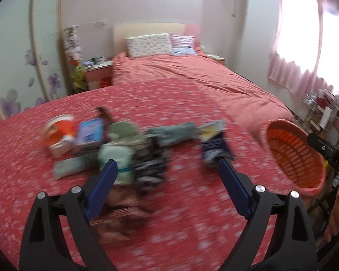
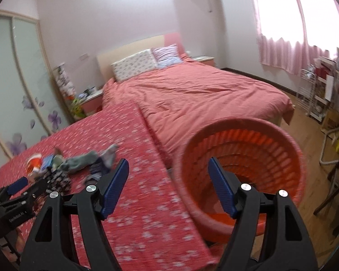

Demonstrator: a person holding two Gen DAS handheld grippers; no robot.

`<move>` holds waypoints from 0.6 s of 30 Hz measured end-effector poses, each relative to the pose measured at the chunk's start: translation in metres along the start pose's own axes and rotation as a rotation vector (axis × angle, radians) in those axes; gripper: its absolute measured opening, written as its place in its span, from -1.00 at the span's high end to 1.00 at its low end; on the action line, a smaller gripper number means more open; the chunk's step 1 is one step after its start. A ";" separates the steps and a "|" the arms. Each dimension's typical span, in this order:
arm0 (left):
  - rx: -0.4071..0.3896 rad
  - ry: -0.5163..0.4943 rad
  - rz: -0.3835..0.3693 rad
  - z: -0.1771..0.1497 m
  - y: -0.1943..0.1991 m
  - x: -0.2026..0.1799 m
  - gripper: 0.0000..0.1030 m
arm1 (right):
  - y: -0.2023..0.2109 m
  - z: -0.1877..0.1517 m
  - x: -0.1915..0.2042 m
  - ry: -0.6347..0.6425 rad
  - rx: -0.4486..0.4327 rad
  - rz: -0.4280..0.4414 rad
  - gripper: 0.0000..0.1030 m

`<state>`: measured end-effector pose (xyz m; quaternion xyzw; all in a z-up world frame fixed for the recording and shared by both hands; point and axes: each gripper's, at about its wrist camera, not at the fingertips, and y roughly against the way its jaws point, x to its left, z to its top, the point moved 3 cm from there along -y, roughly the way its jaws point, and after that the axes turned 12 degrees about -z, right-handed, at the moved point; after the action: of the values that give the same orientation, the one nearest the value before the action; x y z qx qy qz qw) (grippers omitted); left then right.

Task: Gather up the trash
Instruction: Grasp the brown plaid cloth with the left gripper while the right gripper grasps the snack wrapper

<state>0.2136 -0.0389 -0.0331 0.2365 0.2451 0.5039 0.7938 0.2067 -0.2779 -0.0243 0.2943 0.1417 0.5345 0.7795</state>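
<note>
A blurred pile of trash and socks lies on the red flowered cloth (image 1: 192, 214): an orange and white cup (image 1: 59, 132), a blue packet (image 1: 90, 131), a pale green wrapper (image 1: 115, 158), a grey sock (image 1: 178, 132) and a dark blue packet (image 1: 214, 144). My left gripper (image 1: 167, 164) is open and empty, just above the pile. An orange slatted basket (image 2: 244, 164) stands off the cloth's right edge. My right gripper (image 2: 167, 164) is open and empty, in front of the basket's rim. The pile (image 2: 79, 164) also shows in the right wrist view, with the left gripper (image 2: 31, 185) beside it.
A bed with a salmon cover (image 2: 192, 94) and two pillows lies beyond the cloth. A nightstand (image 1: 97, 72) and a sliding wardrobe (image 1: 18, 67) are at the left. A wire rack (image 2: 314, 94) and chair legs stand on the wood floor at the right.
</note>
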 end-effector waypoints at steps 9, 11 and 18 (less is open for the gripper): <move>0.028 0.127 0.113 -0.032 0.027 0.087 -0.72 | -0.012 -0.020 0.063 0.113 0.023 0.028 -0.40; 0.048 0.142 0.118 -0.039 0.024 0.095 -0.71 | -0.016 -0.021 0.075 0.128 0.031 0.027 -0.39; 0.124 0.212 0.057 -0.059 0.007 0.110 -0.41 | -0.030 -0.023 0.103 0.135 0.051 0.022 -0.38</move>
<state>0.2123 0.0722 -0.0908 0.2377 0.3513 0.5324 0.7326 0.2566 -0.1836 -0.0510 0.2789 0.2042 0.5577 0.7546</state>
